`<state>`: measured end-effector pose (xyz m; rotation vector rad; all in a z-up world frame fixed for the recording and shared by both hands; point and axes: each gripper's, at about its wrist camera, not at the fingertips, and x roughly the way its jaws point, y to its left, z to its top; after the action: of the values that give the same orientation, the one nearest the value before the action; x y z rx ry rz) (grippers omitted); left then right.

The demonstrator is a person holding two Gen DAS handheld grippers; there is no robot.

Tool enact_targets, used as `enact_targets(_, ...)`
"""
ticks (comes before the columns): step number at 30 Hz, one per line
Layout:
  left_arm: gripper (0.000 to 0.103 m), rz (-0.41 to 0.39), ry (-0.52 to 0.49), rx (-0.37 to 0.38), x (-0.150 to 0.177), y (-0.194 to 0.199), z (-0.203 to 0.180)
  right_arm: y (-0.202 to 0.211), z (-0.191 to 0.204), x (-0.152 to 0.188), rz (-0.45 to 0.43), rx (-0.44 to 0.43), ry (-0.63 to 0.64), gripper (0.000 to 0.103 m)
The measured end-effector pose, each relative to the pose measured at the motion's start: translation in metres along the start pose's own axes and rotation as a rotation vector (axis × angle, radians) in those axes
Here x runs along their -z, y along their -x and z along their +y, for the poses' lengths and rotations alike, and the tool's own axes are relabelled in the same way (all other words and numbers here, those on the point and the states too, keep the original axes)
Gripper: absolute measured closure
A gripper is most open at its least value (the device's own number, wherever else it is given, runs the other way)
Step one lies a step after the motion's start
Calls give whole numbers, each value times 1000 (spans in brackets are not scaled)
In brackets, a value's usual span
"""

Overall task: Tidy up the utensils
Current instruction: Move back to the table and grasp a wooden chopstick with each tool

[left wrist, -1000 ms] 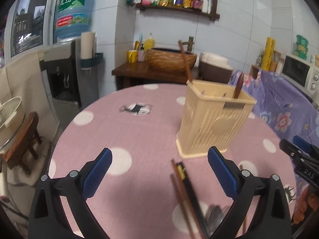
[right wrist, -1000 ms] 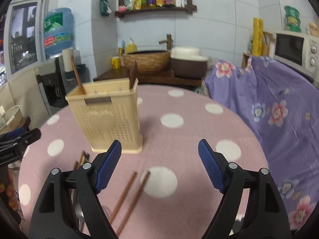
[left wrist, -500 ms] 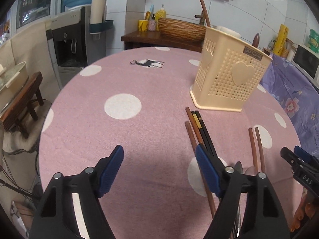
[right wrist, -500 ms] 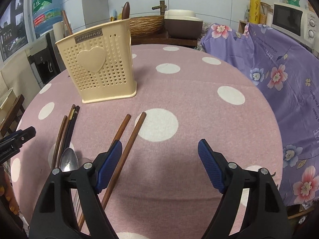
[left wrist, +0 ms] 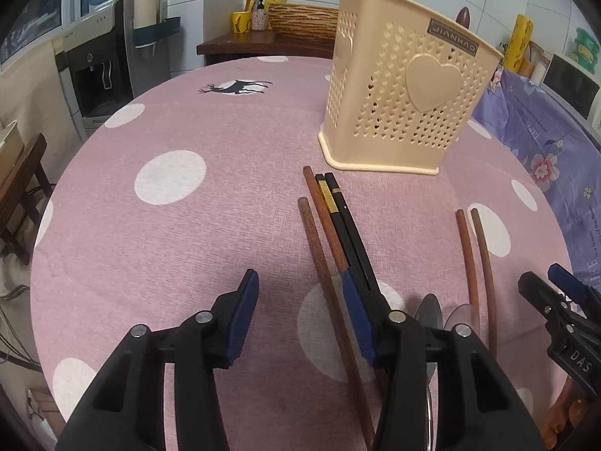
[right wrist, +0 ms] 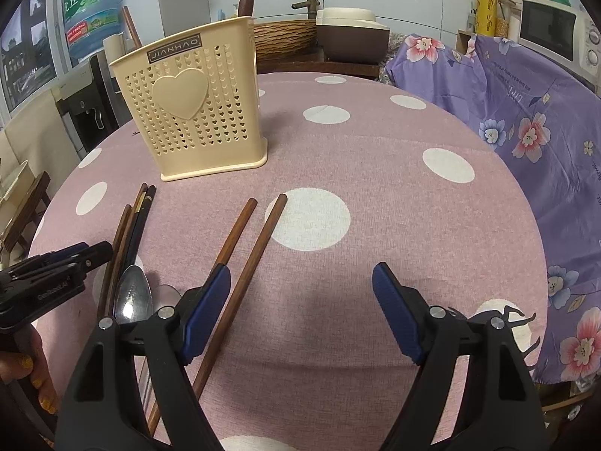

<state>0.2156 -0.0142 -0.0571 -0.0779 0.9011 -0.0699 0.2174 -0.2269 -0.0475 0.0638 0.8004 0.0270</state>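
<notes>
A beige perforated utensil holder [left wrist: 398, 101] [right wrist: 195, 112] stands upright on the pink dotted table with two brown handles sticking out. In front of it lie brown chopsticks [left wrist: 323, 263] beside a black pair [left wrist: 345, 221], two more brown chopsticks [right wrist: 244, 248] [left wrist: 477, 259], and metal spoons [right wrist: 133, 297] [left wrist: 428, 315]. My left gripper [left wrist: 300, 315] is open and empty, low over the table, its right finger over the black chopsticks. My right gripper [right wrist: 300, 308] is open and empty, its left finger over a brown chopstick.
The round table [right wrist: 375, 143] has a purple flowered cloth [right wrist: 526, 112] on furniture at its right. A water dispenser [left wrist: 101, 56] stands far left. A wooden counter [left wrist: 263, 41] with a basket is behind the table.
Both grippers have tilted down and moved lower and closer to the utensils on the table. The left gripper's jaws have narrowed somewhat. Nothing has been picked up.
</notes>
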Motion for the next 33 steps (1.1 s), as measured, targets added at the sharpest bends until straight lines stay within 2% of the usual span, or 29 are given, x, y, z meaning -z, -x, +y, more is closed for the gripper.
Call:
enact_targets(3, 64, -4, -18, -23, 1, -1, -3, 0, -1, 0, 1, -3, 0, 25)
enact_targets(9, 75, -2, -12, -20, -3, -3, 5, -4, -1, -1, 13, -9, 7, 25)
enact_targets(11, 75, 5, 2, -13, -8, -5, 9, -6, 1, -3, 19, -15, 10, 25)
enact_targets(16, 75, 12, -20, -11, -16, -12, 5, -18, 9, -10, 63, -52, 14, 43)
enact_targets(22, 78, 6, -42, -3, -21, -17, 1, -38, 19, -18, 111, -42, 23, 62)
enact_targets(26, 82, 6, -37, 21, -23, -18, 1, -47, 23, -21, 124, -25, 31, 67)
enact_targets(33, 84, 9, -40, 44, -26, -21, -3, -56, 34, -30, 126, -11, 62, 68)
